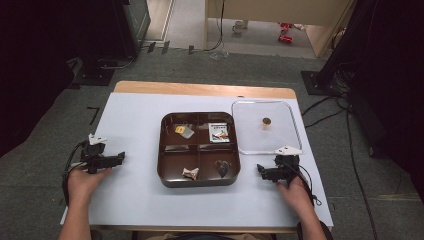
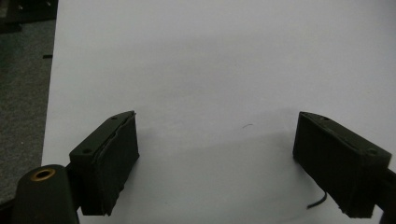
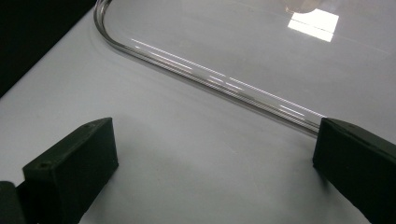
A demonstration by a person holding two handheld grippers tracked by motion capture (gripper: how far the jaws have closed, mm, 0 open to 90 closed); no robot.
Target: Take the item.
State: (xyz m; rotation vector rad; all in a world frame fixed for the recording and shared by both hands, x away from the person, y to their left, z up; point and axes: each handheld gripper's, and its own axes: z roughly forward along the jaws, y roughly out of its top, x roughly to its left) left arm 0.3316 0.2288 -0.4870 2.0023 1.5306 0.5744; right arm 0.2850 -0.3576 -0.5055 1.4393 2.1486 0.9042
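While resting on the white sheet [image 1: 135, 125] left of the brown tray [image 1: 170, 176], left gripper [image 1: 119, 158] with jaws apart, nothing between them; bare sheet ahead in its own view [image 2: 215, 154]. Right of the tray, right gripper [image 1: 260, 170] likewise spread wide and empty [image 3: 215, 163], just beside the near rim of the clear lid [image 1: 295, 127], not touching it. Lid flat on the sheet against the tray's right side, small brass knob [image 1: 266, 121] at its middle. Inside the tray, four compartments: wrapped sweets [image 1: 184, 131] far left, printed packet [image 1: 219, 133] far right, crumpled wrapper [image 1: 190, 173] near left, dark piece [image 1: 222, 167] near right
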